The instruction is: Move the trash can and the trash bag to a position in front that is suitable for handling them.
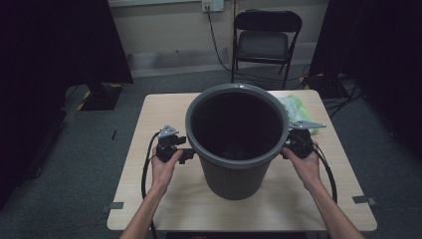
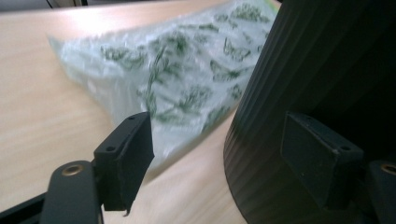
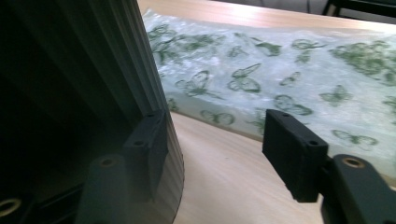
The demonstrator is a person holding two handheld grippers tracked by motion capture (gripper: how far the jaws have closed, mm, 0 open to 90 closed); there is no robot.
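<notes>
From the high view we see the grey bin (image 1: 238, 142) standing upright in the middle of the table (image 1: 149, 189), and we take it as our landmark. The left gripper (image 1: 188, 155) sits just beside the bin's left wall and the right gripper (image 1: 289, 144) just beside its right wall, one on each flank, which we judge suits steadying or shifting something so wide. Behind the bin on its right lies a green-printed plastic bag (image 1: 294, 107), probably the liner meant for it. In the left gripper view, the jaws stand apart with nothing clamped: one pad is in front of the bin's ribbed wall (image 2: 299, 60), whether touching we cannot tell, and the other hangs free over the table, with the bag (image 2: 177, 79) flat beyond the bin. In the right gripper view, the jaws are likewise parted and hold nothing: one pad lies close against the bin's ribbed side (image 3: 135, 60), the other is clear of it, above the table, with the bag (image 3: 280, 74) spread just past the bin's foot.
</notes>
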